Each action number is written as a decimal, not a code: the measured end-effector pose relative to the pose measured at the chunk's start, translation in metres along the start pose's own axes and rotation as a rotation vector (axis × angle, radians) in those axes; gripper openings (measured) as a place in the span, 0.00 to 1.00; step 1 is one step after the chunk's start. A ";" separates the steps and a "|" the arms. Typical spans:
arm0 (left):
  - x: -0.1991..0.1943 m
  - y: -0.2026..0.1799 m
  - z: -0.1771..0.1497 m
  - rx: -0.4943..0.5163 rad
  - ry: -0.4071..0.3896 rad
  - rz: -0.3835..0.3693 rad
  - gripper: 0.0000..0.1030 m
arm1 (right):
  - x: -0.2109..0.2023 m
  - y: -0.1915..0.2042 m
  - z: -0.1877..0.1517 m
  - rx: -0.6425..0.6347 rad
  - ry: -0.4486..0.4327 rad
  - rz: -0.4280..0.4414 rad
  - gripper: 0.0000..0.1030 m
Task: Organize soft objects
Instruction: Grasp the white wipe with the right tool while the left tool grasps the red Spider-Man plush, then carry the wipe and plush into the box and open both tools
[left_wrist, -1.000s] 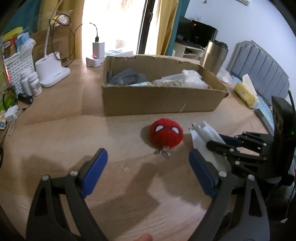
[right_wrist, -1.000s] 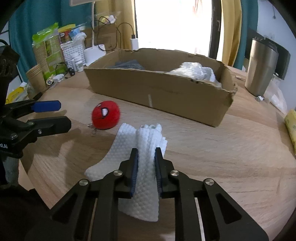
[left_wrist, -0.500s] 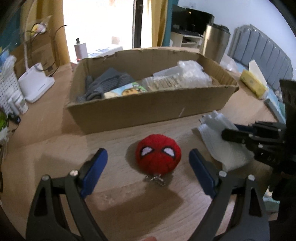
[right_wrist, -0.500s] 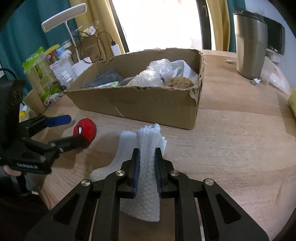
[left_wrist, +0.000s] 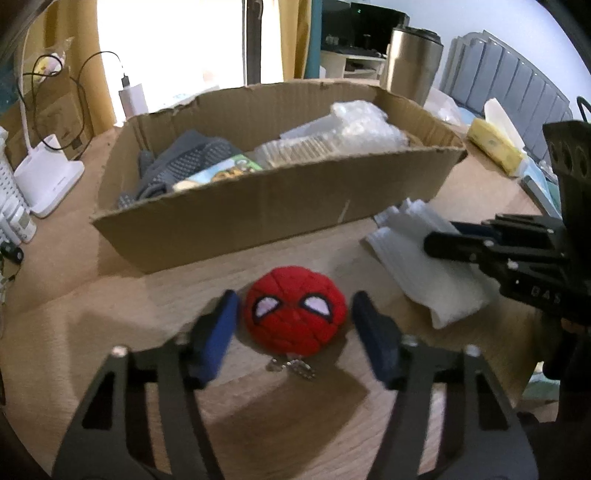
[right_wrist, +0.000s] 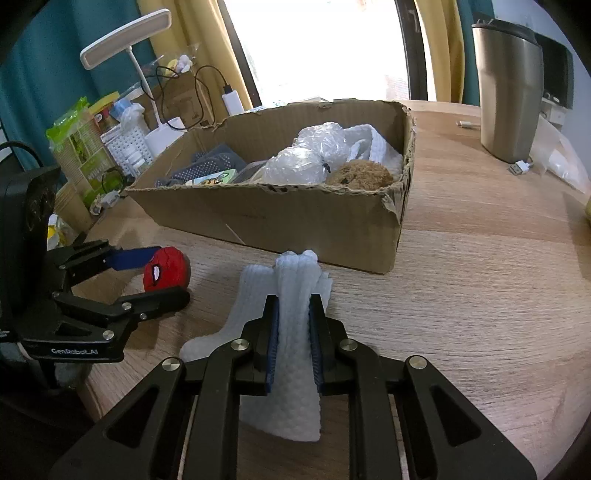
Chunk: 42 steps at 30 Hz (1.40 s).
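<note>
Plush ball (left_wrist: 295, 314), red, round, stitched black web lines, two white eye patches edged in black; small metal chain (left_wrist: 291, 366) at its underside. Lies on the wooden table (right_wrist: 480, 295) just in front of the cardboard box (left_wrist: 258, 218). Left gripper (left_wrist: 293, 325): blue pads on either side of the ball, jaws just closing in, pads close beside it, contact not certain. White cloth (right_wrist: 295, 325), dimpled weave, folded, on the table in front of the box, beside the ball. Right gripper (right_wrist: 293, 343): jaws nearly together, pinching a raised fold of the cloth. Legible writing: "GenRobot.AI" on the left gripper body, seen from the right wrist
</note>
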<state>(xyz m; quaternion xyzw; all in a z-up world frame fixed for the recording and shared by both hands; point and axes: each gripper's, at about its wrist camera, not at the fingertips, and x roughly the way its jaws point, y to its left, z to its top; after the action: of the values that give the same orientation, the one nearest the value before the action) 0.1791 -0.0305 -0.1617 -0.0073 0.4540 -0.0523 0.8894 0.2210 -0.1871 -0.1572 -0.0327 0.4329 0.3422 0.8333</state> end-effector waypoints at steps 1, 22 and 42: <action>-0.001 -0.001 0.000 0.003 -0.002 0.000 0.53 | 0.000 0.000 0.000 -0.001 -0.001 -0.002 0.16; -0.034 0.007 -0.011 -0.023 -0.068 -0.063 0.49 | -0.015 0.024 0.000 -0.080 -0.041 -0.112 0.16; -0.082 0.031 -0.020 -0.087 -0.207 -0.091 0.49 | -0.038 0.081 0.021 -0.206 -0.107 -0.137 0.16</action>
<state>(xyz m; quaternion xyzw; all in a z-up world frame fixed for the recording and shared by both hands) 0.1180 0.0093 -0.1087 -0.0722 0.3608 -0.0719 0.9271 0.1719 -0.1386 -0.0961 -0.1294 0.3471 0.3283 0.8689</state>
